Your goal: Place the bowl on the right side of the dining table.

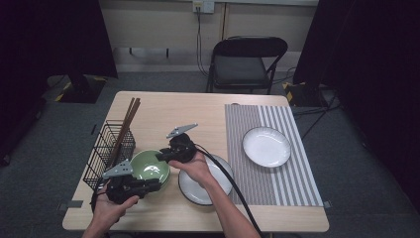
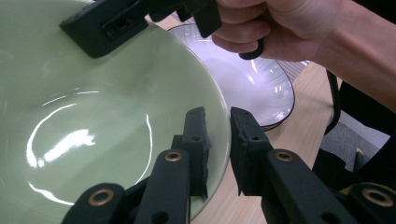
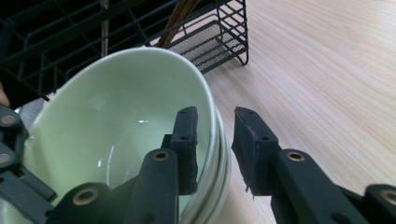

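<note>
A pale green bowl (image 1: 150, 166) stands at the table's front left; in the right gripper view a second rim shows just beneath the green bowl (image 3: 116, 140), as of a nested bowl. My left gripper (image 1: 157, 184) comes in from the near side and is shut on its rim, one jaw inside the green bowl (image 2: 93, 121) and one outside, as my left gripper (image 2: 217, 114) shows in its own view. My right gripper (image 1: 159, 156) straddles the far rim. In its own view my right gripper (image 3: 215, 114) stands open, with a sliver of table between the outer pad and the bowl.
A dark-rimmed white plate (image 1: 205, 181) lies right of the bowl, partly under the right hand. Another white plate (image 1: 266, 146) rests on a striped placemat (image 1: 297, 173). A black wire rack (image 1: 106, 151) holding chopsticks (image 1: 128, 121) stands at the left edge. A folding chair (image 1: 246, 62) stands beyond the table.
</note>
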Motion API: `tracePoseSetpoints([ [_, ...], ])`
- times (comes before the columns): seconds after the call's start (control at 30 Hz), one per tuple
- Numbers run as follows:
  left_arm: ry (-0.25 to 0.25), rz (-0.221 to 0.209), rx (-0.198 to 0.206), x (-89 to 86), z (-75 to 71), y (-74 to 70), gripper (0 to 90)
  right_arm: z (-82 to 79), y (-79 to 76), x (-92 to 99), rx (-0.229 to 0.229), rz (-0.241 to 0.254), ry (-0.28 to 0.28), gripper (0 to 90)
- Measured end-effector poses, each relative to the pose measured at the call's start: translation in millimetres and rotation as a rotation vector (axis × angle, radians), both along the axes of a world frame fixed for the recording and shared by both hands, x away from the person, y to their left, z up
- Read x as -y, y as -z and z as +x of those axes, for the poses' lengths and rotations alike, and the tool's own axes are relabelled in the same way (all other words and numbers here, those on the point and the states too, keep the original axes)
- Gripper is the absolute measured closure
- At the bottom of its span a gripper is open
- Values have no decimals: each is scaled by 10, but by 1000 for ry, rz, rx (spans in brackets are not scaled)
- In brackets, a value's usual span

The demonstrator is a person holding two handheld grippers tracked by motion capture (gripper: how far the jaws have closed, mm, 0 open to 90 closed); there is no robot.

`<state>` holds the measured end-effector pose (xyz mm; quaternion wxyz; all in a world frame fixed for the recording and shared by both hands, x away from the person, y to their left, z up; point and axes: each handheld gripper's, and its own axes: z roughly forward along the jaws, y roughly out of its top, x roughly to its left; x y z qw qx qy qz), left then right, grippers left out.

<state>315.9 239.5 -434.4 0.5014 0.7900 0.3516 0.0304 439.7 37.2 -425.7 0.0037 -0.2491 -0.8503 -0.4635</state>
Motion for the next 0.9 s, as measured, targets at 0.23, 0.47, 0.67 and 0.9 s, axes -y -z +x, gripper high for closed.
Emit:
tracePoseSetpoints([
  [0.23,0,11,1,6,5,11,766,-28,8,-61,40,-27,-3,774],
  [0.47,-12,9,-4,12,3,11,761,-72,-73,-67,114,-26,-6,850],
  [0.67,-21,22,-9,34,6,25,752,-101,-89,-65,141,-36,-9,855],
  [0.9,-31,31,-18,52,14,38,738,-148,-185,-28,180,-45,-8,876],
])
